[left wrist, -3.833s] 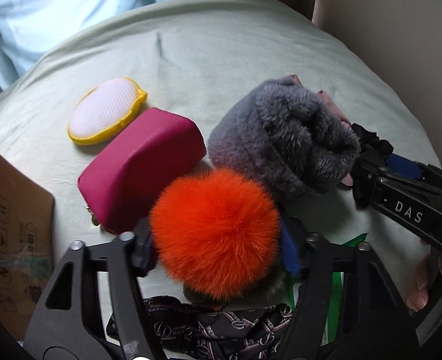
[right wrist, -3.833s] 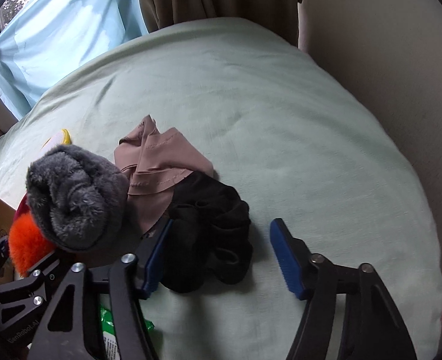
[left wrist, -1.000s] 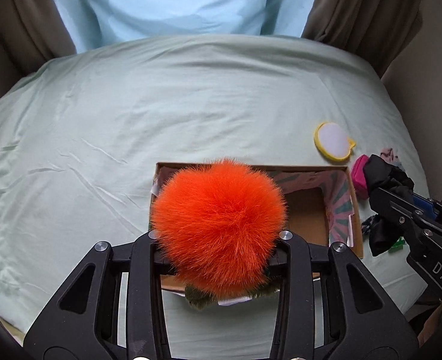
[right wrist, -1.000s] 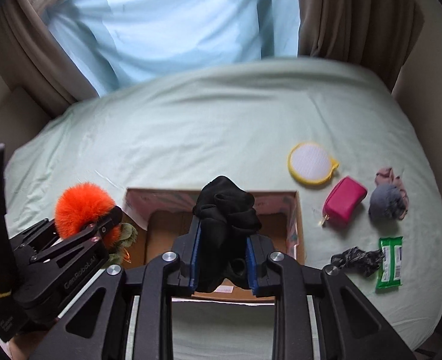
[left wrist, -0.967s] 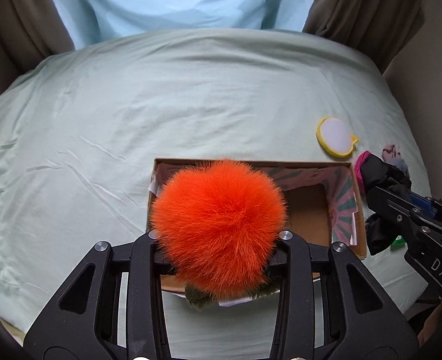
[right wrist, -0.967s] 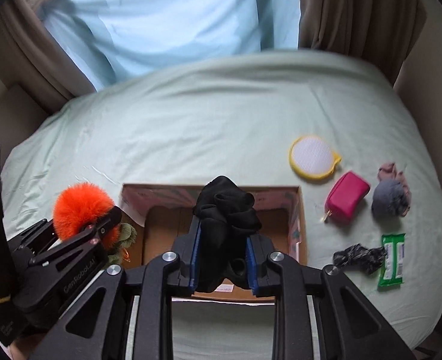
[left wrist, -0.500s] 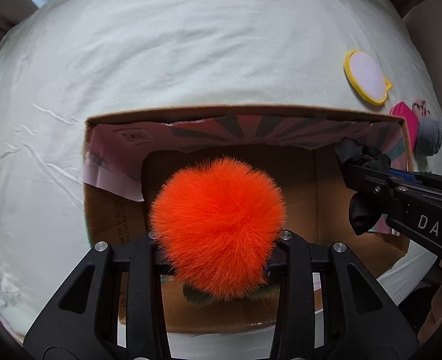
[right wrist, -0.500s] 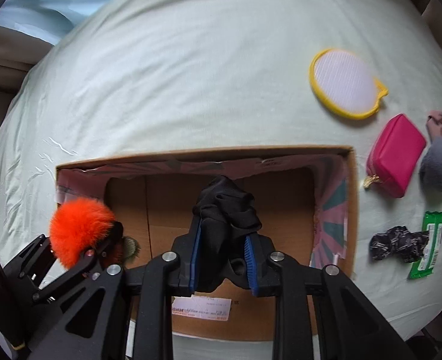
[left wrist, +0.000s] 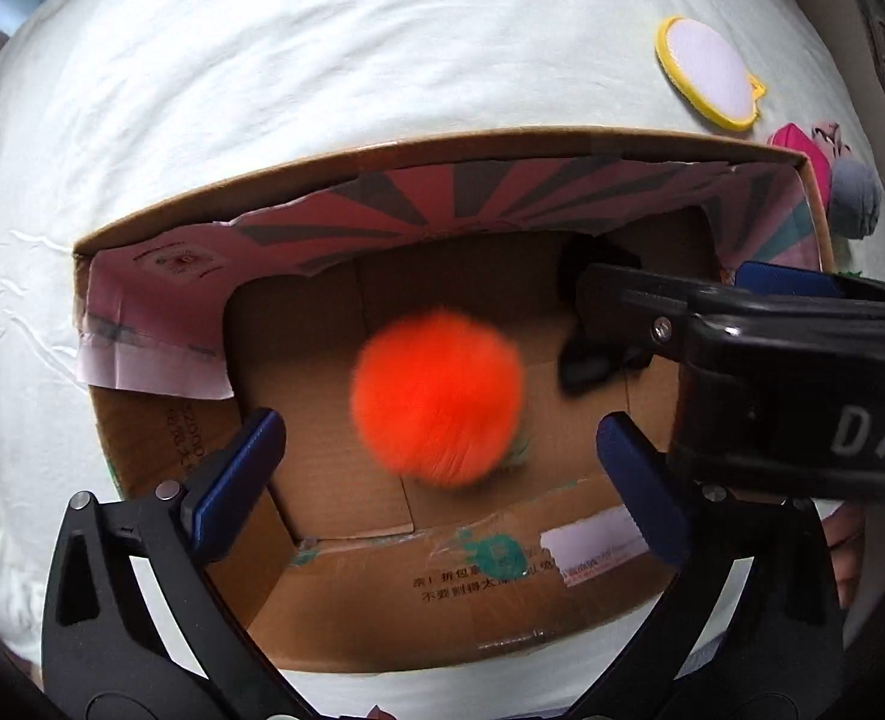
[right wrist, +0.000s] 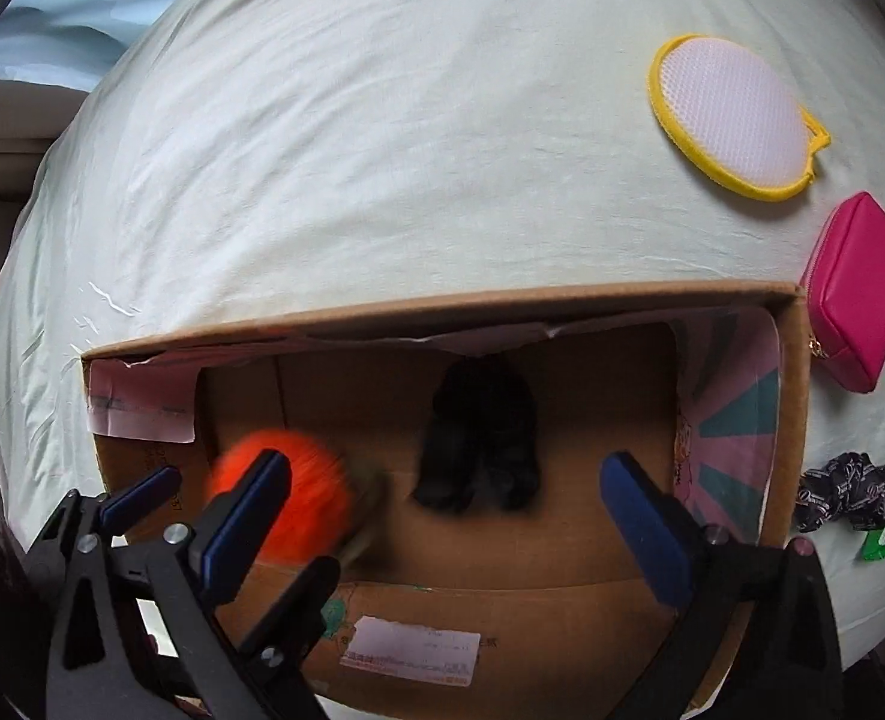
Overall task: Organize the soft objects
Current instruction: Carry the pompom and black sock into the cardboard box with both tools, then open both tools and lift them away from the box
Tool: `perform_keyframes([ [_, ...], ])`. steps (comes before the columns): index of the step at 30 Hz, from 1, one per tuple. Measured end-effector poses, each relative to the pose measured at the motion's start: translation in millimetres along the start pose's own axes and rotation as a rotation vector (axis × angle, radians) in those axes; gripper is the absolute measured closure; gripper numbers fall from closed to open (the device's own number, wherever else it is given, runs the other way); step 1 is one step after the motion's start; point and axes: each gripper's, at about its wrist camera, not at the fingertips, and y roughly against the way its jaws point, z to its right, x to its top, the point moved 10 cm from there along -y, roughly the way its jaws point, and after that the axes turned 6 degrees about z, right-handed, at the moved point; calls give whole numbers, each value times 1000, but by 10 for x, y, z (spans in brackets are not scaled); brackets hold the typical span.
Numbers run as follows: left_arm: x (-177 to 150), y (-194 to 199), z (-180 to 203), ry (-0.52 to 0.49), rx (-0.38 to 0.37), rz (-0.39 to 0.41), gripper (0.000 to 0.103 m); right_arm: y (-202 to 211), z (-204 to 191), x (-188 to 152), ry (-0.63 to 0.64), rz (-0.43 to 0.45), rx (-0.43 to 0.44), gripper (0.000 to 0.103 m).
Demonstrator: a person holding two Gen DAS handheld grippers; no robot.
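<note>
Now opening wide, left gripper [left wrist: 436, 468] and right gripper [right wrist: 442, 516], both pointing down over cardboard box [right wrist: 430, 300]. Dropping inside: orange pompom [left wrist: 436, 399] near left wall, black cloth [right wrist: 478, 444] toward far wall. Probably handling light, squashy; pinching across the middle.

Two black plastic grippers are seen. The left gripper [left wrist: 436, 468] is fitted with blue ribbed pads [left wrist: 235, 474] and silver screws. On the right gripper [right wrist: 448, 498], seen in the left view, white letters "DA" are printed.

Fluffy pompom [left wrist: 436, 399] (blurred), matt corrugated cardboard box [left wrist: 562, 141]
</note>
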Motion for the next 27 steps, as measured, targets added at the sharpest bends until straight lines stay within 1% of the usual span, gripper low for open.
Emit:
perform_keyframes([
  [4,-9,16,13,11,-8,-5,0,5,56,-57,8,-18,-4,0],
  [8,-12,50,-3,20,-7,2,0,75,71,-89,2,-12,9,0],
  [12,-10,139,15,14,-2,23,0,154,15,-89,10,-5,12,0],
  [13,-93,179,3,12,-2,31,0,205,4,-96,16,-3,11,0],
  [14,-99,217,24,10,0,39,0,251,-4,-94,23,5,9,0],
  [20,-140,625,97,16,3,112,0,674,-150,-83,65,89,8,0],
  [21,-182,730,6,16,3,125,0,764,-167,-94,76,103,4,0],
  [24,-206,1028,-30,31,1,162,0,1070,-257,-148,122,139,-15,0],
  [27,-235,1348,-70,35,11,219,0,1368,-343,-194,158,188,-13,0],
])
